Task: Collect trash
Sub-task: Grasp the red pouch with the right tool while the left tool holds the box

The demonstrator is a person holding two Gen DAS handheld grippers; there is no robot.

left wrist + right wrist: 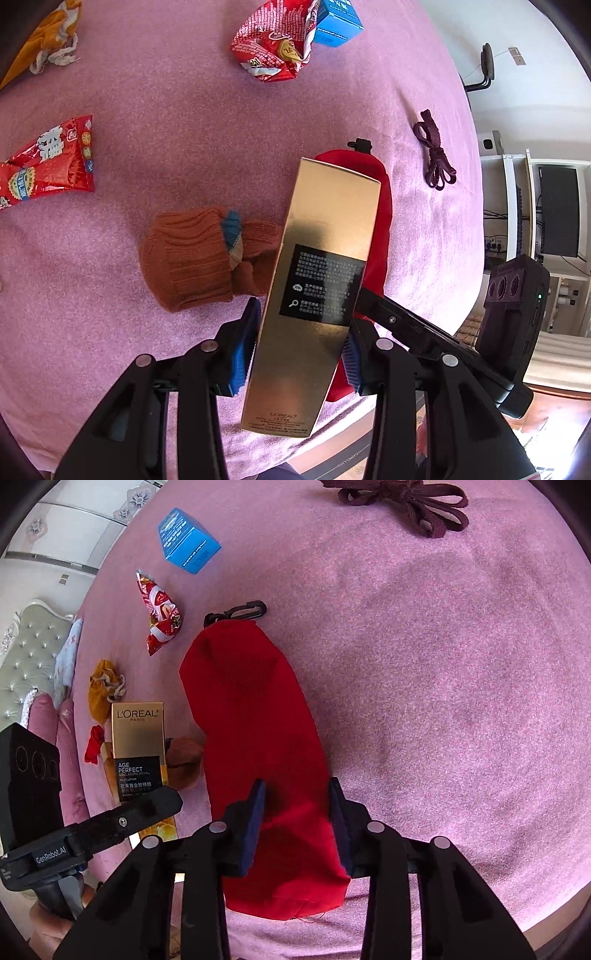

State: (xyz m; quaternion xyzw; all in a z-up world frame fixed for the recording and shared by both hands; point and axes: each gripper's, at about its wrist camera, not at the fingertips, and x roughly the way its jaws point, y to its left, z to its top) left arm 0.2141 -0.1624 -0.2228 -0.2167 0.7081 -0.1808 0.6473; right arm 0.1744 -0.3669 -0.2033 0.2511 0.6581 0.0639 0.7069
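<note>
In the left wrist view, the left gripper [295, 350] sits at the bottom centre, its blue pads clamped on the two long sides of a gold carton [314, 295]. The carton's long axis runs from the lower middle of the frame up and slightly right, its far end pointing toward the upper right, lifted above the pink cloth [166, 129]. Just behind it lie a brown knitted sock [195, 258] at centre left and a red pouch [380, 206]. Farther up are a red snack wrapper [273, 48] and a blue box [340, 22].

In the right wrist view, the right gripper [297, 827] straddles the near end of the pouch, which stretches from bottom centre up and left; whether the pads pinch the fabric cannot be told. A dark cord [410, 502] lies at the top.
</note>
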